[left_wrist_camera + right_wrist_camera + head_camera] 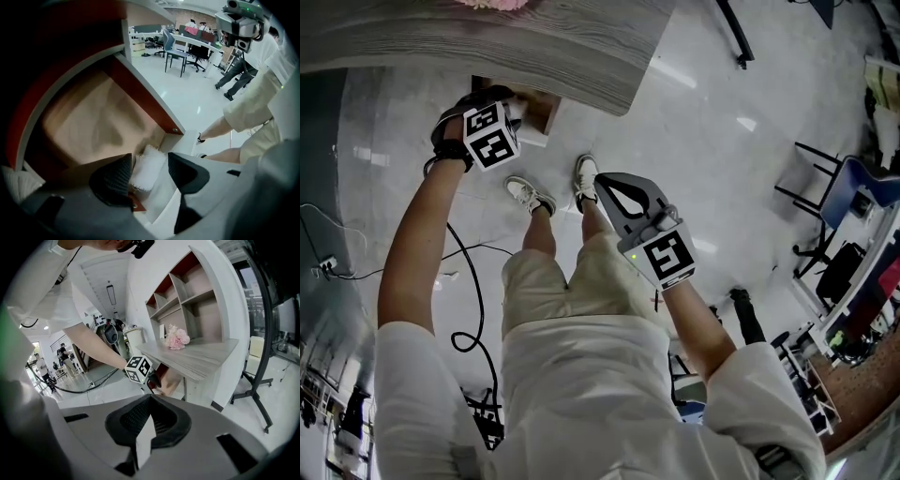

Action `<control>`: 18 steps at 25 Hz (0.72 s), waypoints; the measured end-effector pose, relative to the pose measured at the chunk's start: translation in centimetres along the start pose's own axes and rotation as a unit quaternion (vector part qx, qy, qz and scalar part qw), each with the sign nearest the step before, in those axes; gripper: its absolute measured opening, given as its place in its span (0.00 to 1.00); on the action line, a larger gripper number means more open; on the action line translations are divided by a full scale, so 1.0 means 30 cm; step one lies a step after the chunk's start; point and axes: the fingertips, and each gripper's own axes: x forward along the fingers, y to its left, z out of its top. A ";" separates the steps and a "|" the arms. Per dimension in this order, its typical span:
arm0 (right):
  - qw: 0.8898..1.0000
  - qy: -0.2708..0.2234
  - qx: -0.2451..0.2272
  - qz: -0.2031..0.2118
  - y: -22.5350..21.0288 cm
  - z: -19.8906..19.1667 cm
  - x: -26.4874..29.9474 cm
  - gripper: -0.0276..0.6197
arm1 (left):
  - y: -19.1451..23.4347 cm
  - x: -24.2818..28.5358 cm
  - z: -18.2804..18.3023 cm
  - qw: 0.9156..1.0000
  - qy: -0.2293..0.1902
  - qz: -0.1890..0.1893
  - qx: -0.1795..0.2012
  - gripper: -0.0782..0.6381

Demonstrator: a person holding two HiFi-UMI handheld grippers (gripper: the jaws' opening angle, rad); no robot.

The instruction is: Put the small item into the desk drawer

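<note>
Nearest, at the bottom of the left gripper view, the left gripper [150, 161] has its jaws standing wide. The small item [145, 172], a white fluffy wad, sits loose between them. It brushes the left-hand pad and is apart from the other, so nothing is gripped. It lies at the near corner of the drawer [84, 122], close by the front panel. I cannot tell whether all of it is over the tan bottom. The drawer fills the left of that frame, and the open floor runs off to the upper right.

In the middle of the head view the right gripper [149, 401] hangs idle, its jaws pressed together and empty. Beyond it, in its own view, the desk [197, 357] carries pink flowers [176, 339] at center right.

The likely trouble is the fluff snagging on the ribbed pad it touches, so pulling the gripper back could drag it out. Lying so near the front edge, it could also get pinched when the drawer is pushed shut.
</note>
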 end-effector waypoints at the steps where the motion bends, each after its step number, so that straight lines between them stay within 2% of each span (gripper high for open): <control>1: 1.000 0.003 -0.002 0.002 0.007 0.000 0.006 0.04 | 0.001 -0.007 0.002 1.000 -0.005 0.007 -0.004 0.43; 5: 1.000 0.011 -0.019 -0.001 0.027 0.010 0.022 0.04 | 0.008 -0.049 0.001 0.999 -0.025 0.039 -0.013 0.46; 11: 0.999 0.016 -0.042 -0.007 0.062 0.061 0.038 0.04 | 0.011 -0.137 -0.028 0.992 -0.060 0.078 -0.082 0.46; 14: 0.999 0.012 -0.042 -0.012 0.090 0.104 0.038 0.04 | 0.014 -0.187 -0.052 0.983 -0.081 0.097 -0.131 0.46; 18: 0.999 0.003 -0.052 -0.016 0.127 0.164 0.036 0.04 | 0.018 -0.246 -0.101 0.965 -0.111 0.113 -0.207 0.46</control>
